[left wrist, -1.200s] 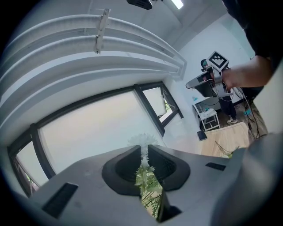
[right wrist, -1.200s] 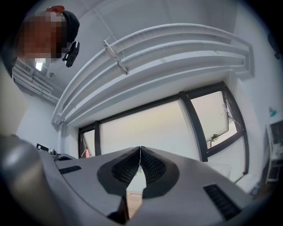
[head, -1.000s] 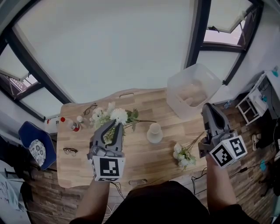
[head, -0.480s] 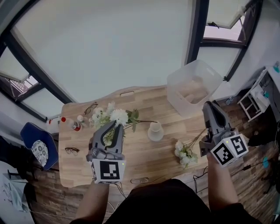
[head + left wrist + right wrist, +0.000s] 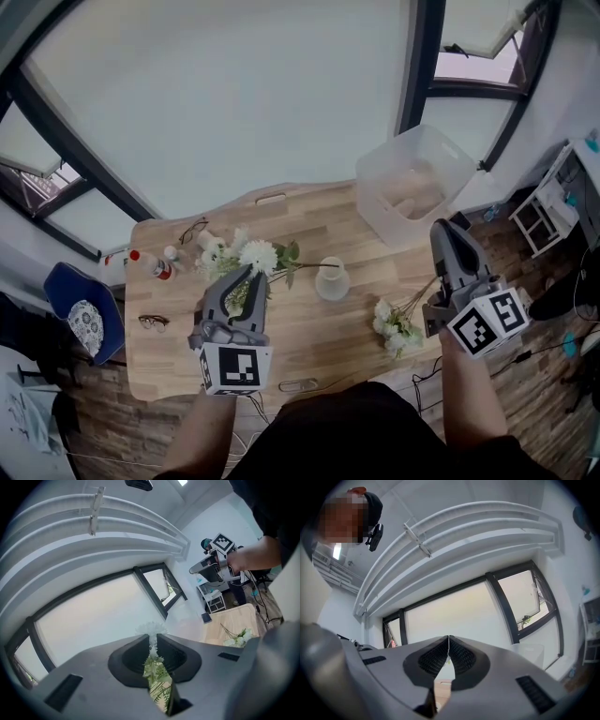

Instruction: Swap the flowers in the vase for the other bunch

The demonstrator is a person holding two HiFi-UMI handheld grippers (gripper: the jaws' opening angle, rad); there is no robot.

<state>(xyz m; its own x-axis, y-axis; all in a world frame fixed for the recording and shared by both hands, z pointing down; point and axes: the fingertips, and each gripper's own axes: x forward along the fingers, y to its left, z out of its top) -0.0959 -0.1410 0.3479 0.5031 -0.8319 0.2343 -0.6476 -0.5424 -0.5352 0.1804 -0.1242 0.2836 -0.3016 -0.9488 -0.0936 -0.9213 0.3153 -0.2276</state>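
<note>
1. The left gripper (image 5: 251, 274) is clamped on a bunch of white flowers with green leaves (image 5: 246, 257), held over the left part of the light wooden table (image 5: 300, 330).
2. In the left gripper view, green foliage is pinched between the closed jaws of that gripper (image 5: 153, 640), and a white bloom (image 5: 151, 629) stands just past the tips.
3. A thin stem of this bunch runs right toward the mouth of the small cream ceramic vase (image 5: 331, 280); whether it touches the rim cannot be told.
4. The vase stands upright near the table's middle.
5. The second bunch of small white flowers (image 5: 394, 330) lies flat by the table's front right edge, stems pointing away from the person.
6. The right gripper (image 5: 442, 234) hovers beside that bunch; its jaws (image 5: 448, 641) are pressed together with nothing between them.
7. A clear plastic bin (image 5: 412, 183) sits at the far right corner.
</note>
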